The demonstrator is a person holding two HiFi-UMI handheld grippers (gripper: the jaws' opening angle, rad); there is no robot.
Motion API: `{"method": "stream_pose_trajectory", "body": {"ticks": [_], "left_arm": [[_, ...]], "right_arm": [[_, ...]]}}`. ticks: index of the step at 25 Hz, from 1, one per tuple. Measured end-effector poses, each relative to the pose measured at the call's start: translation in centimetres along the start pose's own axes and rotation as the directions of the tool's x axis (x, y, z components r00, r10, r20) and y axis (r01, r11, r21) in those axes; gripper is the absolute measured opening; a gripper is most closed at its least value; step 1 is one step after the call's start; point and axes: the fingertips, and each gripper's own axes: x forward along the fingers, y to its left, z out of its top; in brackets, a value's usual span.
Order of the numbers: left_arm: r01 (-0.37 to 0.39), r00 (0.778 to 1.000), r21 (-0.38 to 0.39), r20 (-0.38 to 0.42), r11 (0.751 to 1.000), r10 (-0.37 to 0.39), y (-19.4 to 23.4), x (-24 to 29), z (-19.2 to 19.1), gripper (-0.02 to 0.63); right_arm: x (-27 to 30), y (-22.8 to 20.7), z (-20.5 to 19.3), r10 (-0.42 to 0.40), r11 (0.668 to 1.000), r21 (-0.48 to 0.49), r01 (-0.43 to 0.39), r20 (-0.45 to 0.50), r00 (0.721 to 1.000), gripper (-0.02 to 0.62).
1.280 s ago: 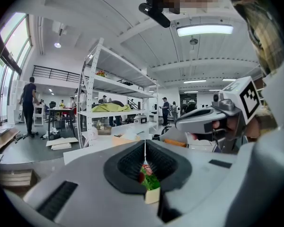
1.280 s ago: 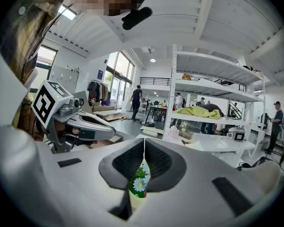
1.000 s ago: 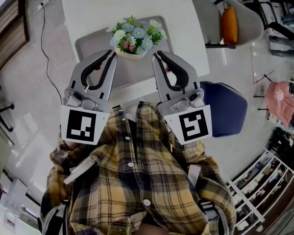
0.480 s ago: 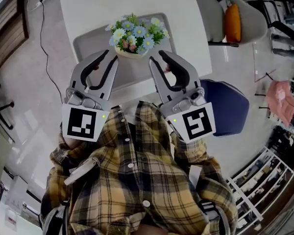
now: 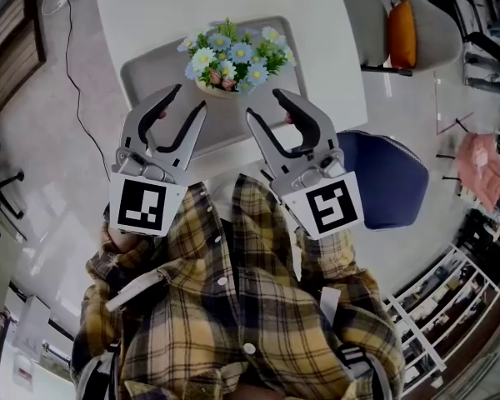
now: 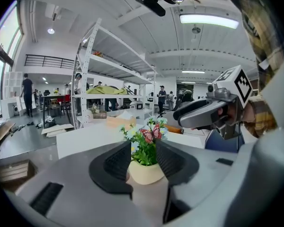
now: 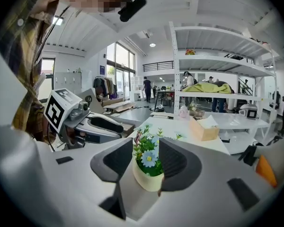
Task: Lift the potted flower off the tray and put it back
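Observation:
The potted flower (image 5: 232, 55), blue and white blooms in a cream pot, stands on the grey tray (image 5: 150, 72) on the white table. Both grippers sit just short of the pot on the near side. The left gripper (image 5: 190, 98) and the right gripper (image 5: 265, 103) have just been opening their jaws, and nothing is between them. In the left gripper view the pot (image 6: 146, 172) shows through the gap ahead of the left gripper (image 6: 146, 161). The right gripper view shows the same potted flower (image 7: 149, 161) beyond the right gripper (image 7: 146, 163).
The white table (image 5: 192, 2) runs away from me beyond the tray. A blue seat (image 5: 383, 177) is at the right and a chair with an orange cushion (image 5: 402, 32) further back. A cable (image 5: 71, 65) lies on the floor at left. A tissue box (image 7: 203, 129) sits on the table.
Both grippers' jaws went from shut to open. Both grippers sank toward the tray, their tips staying near the pot, which stayed on the tray.

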Motion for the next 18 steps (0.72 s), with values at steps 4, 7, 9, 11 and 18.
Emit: {"method": "stream_pose_trajectory", "body": {"ticks": [4,7,9,11,18], "left_arm": [[0.011,1.000,0.002,-0.026,1.000,-0.011,-0.1,0.6,-1.3,0.163],[0.018,0.999,0.003,-0.044,1.000,-0.018,0.0,1.1,-2.4,0.175],[0.027,0.998,0.009,-0.060,1.000,-0.027,-0.1,1.3,-3.1,0.188],[0.036,0.997,0.015,-0.069,0.999,-0.035,-0.2,1.5,-3.7,0.193],[0.085,0.990,0.021,-0.113,0.996,-0.083,-0.2,2.8,-6.2,0.239]], "right_arm": [[0.6,-0.1,-1.6,0.015,1.000,0.012,-0.015,-0.027,1.000,0.172],[1.3,-0.2,-2.8,0.028,0.999,0.020,-0.027,-0.042,0.999,0.193],[1.4,-0.3,-3.6,0.037,0.999,0.021,-0.036,-0.055,0.998,0.204],[1.6,-0.5,-4.3,0.046,0.999,0.019,-0.045,-0.068,0.997,0.218],[3.2,-1.1,-7.1,0.054,0.998,-0.005,-0.055,-0.106,0.993,0.257]]}}
